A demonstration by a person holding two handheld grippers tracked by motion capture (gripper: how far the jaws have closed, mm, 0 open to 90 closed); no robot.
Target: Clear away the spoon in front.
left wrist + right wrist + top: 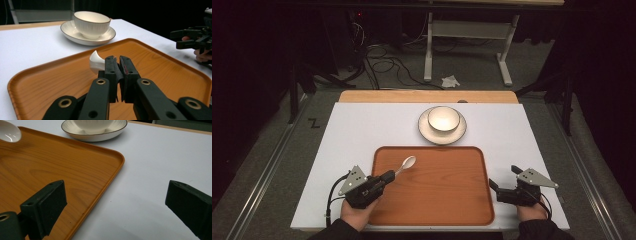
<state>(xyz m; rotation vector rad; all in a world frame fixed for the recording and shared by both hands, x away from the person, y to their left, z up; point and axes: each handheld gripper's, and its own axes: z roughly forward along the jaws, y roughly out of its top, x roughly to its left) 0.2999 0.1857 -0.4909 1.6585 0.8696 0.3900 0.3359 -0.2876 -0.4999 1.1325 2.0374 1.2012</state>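
Note:
A white spoon hangs just over the left part of the orange wooden tray, its handle pinched in my left gripper, which is shut on it. In the left gripper view the spoon's bowl sticks out left of the closed jaws at my left gripper. Over the white tabletop just right of the tray's right edge, my right gripper stands open with nothing between its pads. A white bowl sits on a saucer beyond the tray.
The white table surface ends in a wooden strip at the far side. Past it, on the floor, stand a white metal frame and loose cables. The tray's raised rim lies left of my right gripper.

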